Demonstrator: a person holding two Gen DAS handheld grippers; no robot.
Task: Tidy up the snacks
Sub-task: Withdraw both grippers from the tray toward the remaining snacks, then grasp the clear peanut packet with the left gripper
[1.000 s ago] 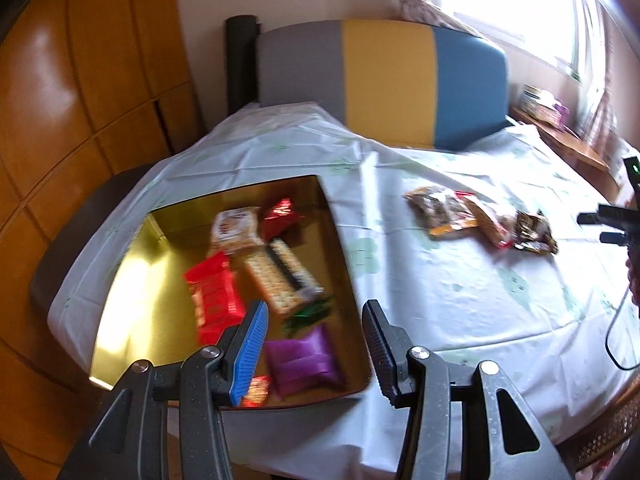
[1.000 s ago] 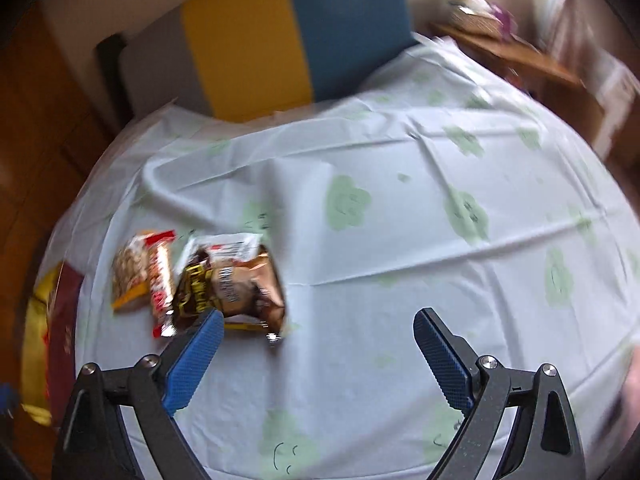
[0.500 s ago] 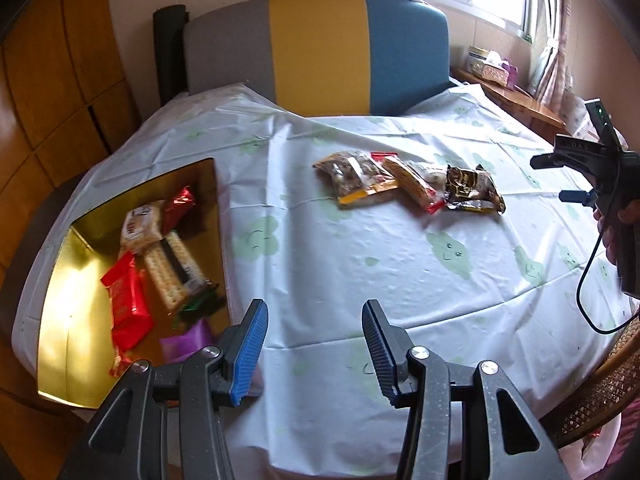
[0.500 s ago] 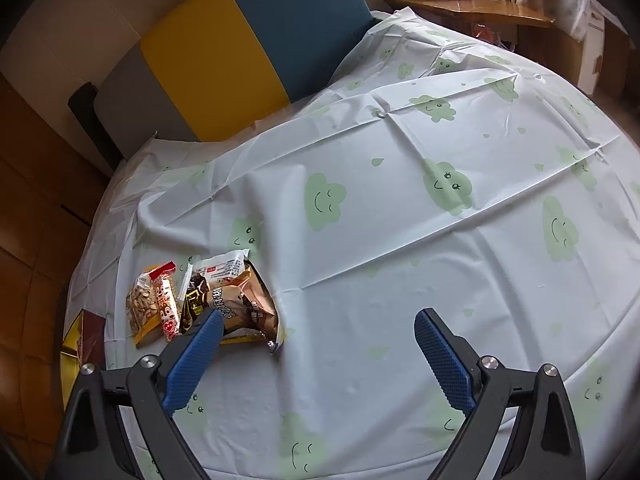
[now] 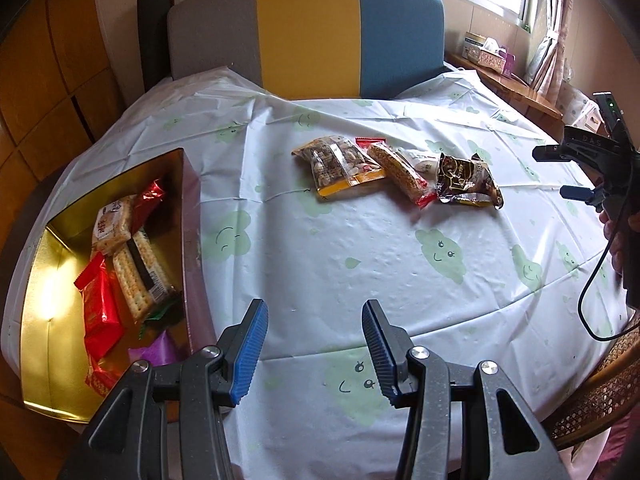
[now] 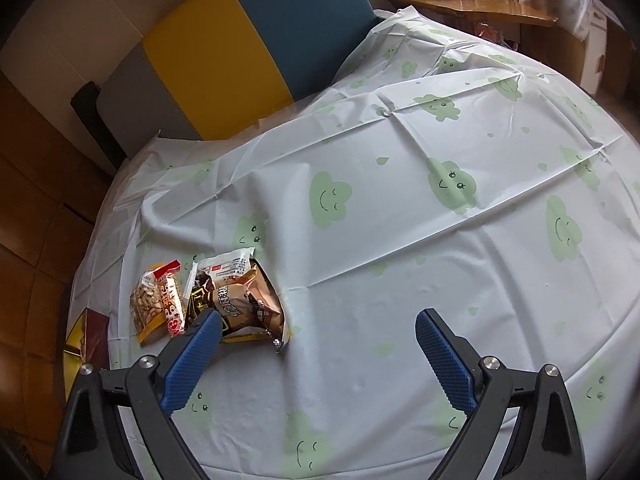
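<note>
a round table (image 5: pixel 320 264) wears a white cloth printed with green smiling clouds; behind it stands a grey, yellow and blue chair (image 5: pixel 308 32), with wood panelling left and a window right. four snacks (image 5: pixel 396 172) lie in a row mid-table: nuts, a red-ended bar, a white pack, a brown bag. a gold tin (image 5: pixel 52 300) at the left edge holds about six more. the left gripper (image 5: pixel 316 344) and right gripper (image 6: pixel 316 356) both hang above the cloth, jaws apart, holding nothing.

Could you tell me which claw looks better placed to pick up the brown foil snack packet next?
Probably the right claw: it is open with one finger beside the brown foil packet, while the open left claw sits well short of it.
</note>
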